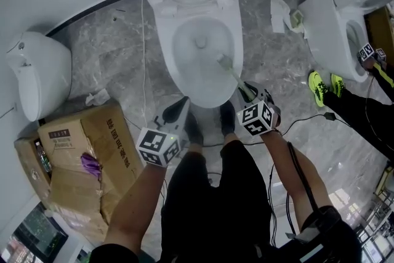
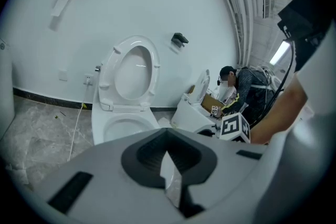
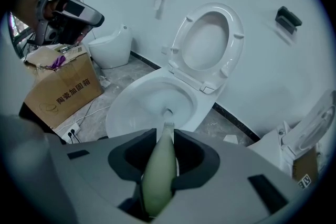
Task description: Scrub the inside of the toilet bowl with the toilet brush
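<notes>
**Marble-floored washroom, brush in the bowl**

Over the grey marble floor (image 1: 111, 46), a pale green toilet brush (image 1: 230, 72) is clamped in the right gripper (image 1: 249, 93). Its head is pressed to the toilet bowl's (image 1: 184, 52) inner wall. The left gripper (image 1: 180, 109) is held closed on nothing.

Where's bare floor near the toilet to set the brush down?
Widest: floor left of the toilet, between it, the low white fixture and the cardboard box; a thin cable runs beside the bowl. Right side, toward the second toilet, is bare except paper scraps near the wall. Crowded: in front, with feet and cords, and by the yellow shoes.
</notes>
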Motion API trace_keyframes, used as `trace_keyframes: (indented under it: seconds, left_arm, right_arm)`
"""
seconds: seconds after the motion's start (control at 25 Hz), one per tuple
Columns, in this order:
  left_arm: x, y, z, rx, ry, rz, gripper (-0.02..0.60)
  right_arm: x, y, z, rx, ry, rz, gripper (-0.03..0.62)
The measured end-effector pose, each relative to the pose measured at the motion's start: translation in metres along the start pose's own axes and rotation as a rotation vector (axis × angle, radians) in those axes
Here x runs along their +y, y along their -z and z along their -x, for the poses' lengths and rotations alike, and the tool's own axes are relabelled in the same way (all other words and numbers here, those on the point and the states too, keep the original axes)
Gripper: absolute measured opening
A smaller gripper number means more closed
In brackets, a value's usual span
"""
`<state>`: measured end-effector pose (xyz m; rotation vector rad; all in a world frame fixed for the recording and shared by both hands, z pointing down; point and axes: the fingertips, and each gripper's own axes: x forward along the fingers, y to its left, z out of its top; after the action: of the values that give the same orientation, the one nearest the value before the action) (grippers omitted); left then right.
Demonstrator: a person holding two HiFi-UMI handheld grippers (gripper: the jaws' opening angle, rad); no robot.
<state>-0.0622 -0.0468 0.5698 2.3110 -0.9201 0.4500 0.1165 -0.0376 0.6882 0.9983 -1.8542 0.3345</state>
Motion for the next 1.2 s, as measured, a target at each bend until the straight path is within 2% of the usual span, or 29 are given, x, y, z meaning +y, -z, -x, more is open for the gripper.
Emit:
trace_keyframes:
  seconds: [0.4,1.2]
  left_arm:
    - [-0.003,0.006,0.010,0.014,-0.009,0.000,0.009]
    - [-0.002,0.009,0.029,-0.005,-0.031,0.023,0.009]
  right_arm:
    - [0.028,0.011,0.017,0.013,-0.072,0.009,0.109]
    - [0.068,0.015,0.040,0.005,-0.207,-0.069,0.109]
